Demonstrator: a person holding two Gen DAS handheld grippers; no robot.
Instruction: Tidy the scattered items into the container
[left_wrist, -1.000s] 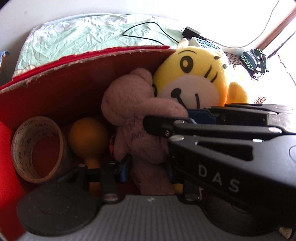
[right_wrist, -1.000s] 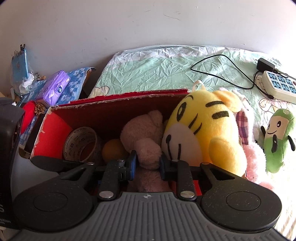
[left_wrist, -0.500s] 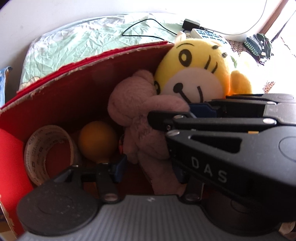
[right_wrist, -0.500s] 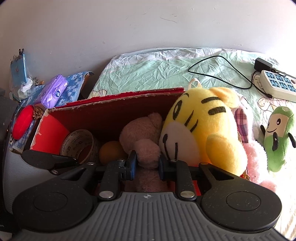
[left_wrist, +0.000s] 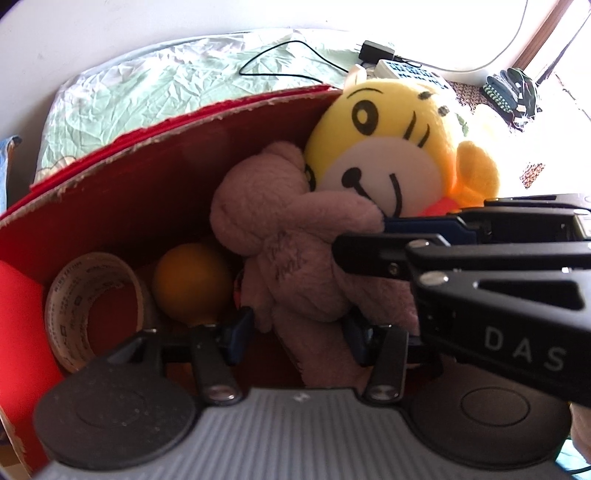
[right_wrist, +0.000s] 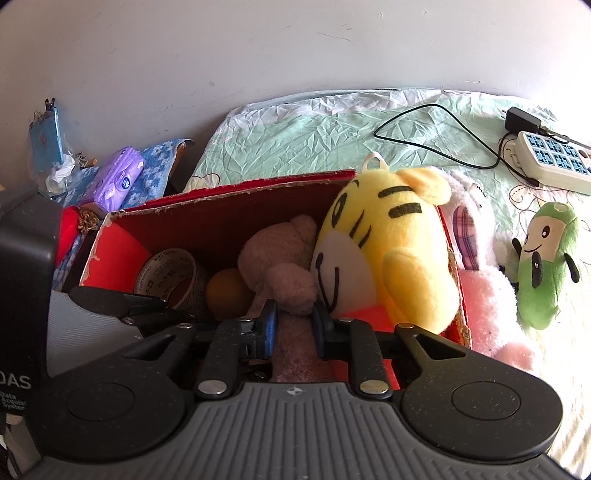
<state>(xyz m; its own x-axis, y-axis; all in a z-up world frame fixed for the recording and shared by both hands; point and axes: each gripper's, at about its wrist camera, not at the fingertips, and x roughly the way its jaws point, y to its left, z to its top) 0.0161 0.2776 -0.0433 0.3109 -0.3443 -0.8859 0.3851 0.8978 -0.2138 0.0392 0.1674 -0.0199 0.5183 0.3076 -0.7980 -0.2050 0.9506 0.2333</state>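
**Both grippers at the pink bear inside the red box**

Left wrist view: the left gripper (left_wrist: 299, 334) stands partly spread, its blue pads on either side of the pink teddy bear (left_wrist: 291, 243) without visibly pressing it. The bear lies in the red cardboard box (left_wrist: 122, 192), against the yellow tiger plush (left_wrist: 384, 147). An orange ball (left_wrist: 192, 288) and a tape roll (left_wrist: 88, 306) fill the box's left end. The right gripper (left_wrist: 373, 236) crosses in from the right, its tip at the bear's arm.

Right wrist view: the right gripper's jaws are narrow and closing on the bear's body. Only here appear a green plush (right_wrist: 546, 266) and a pink plush (right_wrist: 491, 295) outside the box's right wall, near a power strip (right_wrist: 550, 162). The torn rear rim stands clear above the toys
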